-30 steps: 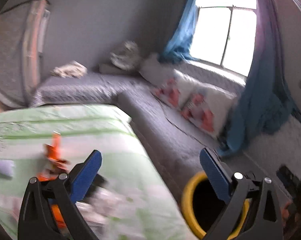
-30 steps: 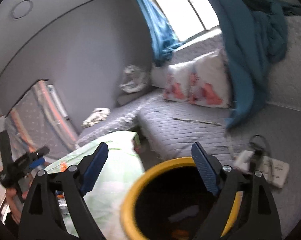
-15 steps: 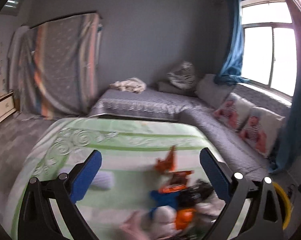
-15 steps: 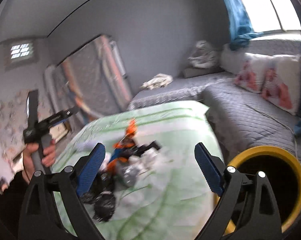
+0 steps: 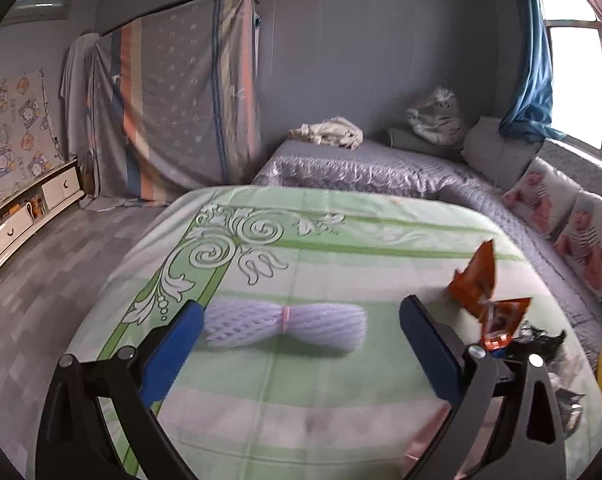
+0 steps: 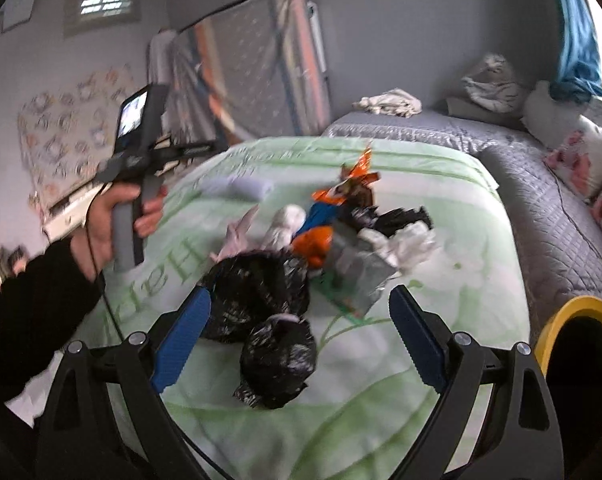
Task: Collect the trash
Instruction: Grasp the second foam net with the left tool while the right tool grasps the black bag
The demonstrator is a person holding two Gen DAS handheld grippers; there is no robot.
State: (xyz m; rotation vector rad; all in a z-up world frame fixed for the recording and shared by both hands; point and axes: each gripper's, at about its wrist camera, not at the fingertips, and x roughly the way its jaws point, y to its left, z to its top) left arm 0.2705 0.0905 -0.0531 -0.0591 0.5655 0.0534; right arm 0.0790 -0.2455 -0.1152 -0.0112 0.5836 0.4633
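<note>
Swung both grippers off the yellow bin (image 6: 557, 312) onto the worktop (image 5: 341, 248). Left gripper (image 5: 301, 340) wide open, empty, framing foam net (image 5: 285, 322); right gripper (image 6: 297, 332) wide open, empty, over black bags (image 6: 261, 304) mid-worktop. Next pick starting.

Soft daylight from the window (image 5: 581, 88) at upper right, blown out to white glare, dim grey walls elsewhere, heavy fisheye bending and dark vignette at every corner, motion blur smearing the trash pile (image 6: 317, 240) and wall at upper left, faint shadows
</note>
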